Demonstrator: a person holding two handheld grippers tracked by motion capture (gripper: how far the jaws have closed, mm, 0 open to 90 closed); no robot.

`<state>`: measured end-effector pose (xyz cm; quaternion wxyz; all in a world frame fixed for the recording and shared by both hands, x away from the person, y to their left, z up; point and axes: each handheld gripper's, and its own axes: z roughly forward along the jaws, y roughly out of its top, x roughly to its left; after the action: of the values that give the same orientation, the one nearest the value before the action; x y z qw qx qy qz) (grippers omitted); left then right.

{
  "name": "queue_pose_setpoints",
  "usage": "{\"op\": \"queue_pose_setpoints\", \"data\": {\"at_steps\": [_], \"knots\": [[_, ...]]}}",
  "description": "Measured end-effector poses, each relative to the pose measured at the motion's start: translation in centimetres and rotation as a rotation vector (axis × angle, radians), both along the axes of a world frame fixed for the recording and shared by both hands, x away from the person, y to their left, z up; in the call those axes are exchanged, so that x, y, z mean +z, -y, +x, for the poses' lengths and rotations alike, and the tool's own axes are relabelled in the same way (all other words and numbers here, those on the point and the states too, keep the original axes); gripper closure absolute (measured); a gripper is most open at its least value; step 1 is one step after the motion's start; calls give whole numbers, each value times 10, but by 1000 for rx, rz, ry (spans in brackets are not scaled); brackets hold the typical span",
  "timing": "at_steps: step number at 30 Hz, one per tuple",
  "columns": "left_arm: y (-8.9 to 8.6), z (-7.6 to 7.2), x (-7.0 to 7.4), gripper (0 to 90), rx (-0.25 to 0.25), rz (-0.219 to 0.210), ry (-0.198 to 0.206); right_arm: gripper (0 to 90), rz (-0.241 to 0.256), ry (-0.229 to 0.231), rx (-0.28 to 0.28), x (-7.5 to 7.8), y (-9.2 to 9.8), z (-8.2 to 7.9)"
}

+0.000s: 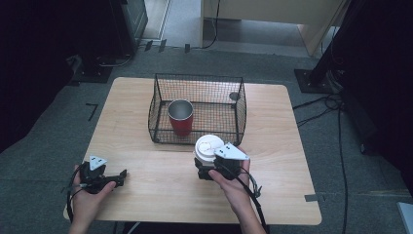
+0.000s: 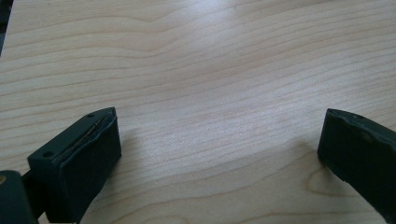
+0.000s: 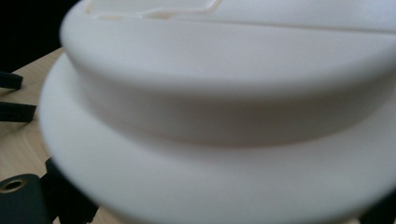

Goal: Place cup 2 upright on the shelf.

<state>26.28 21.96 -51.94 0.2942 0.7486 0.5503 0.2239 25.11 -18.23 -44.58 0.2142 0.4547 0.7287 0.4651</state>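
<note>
A white cup with a domed lid (image 1: 208, 145) stands just in front of a black wire basket (image 1: 199, 76); my right gripper (image 1: 207, 168) is shut on its body below the lid. In the right gripper view the lid (image 3: 224, 93) looms very close, with the jaws at the bottom corners on either side of it. A red cup with a metal rim (image 1: 181, 122) stands upright inside the basket at its front left. My left gripper (image 1: 121, 178) rests low over the front left of the wooden table (image 1: 160, 195), jaws wide apart with bare wood between them (image 2: 219, 140).
The basket sits in the middle of the table towards the back. Dark stands and cables (image 1: 321, 105) lie on the grey floor around the table, and a pale cabinet (image 1: 272, 14) stands beyond it.
</note>
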Motion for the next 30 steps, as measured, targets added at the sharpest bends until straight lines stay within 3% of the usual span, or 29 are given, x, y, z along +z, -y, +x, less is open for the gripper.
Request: {"op": "queue_pose_setpoints", "data": {"at_steps": [5,9,18,30], "knots": [[0,0,0,1,0,0,0,71,-8,10,-26,-2,-3,3],[0,0,0,1,0,0,0,154,-25,46,-30,0,-5,1],[0,0,0,1,1,-1,0,161,-26,85,-37,-1,-4,0],[0,0,0,2,-1,-1,0,162,-1,127,-48,22,2,-2]]}}
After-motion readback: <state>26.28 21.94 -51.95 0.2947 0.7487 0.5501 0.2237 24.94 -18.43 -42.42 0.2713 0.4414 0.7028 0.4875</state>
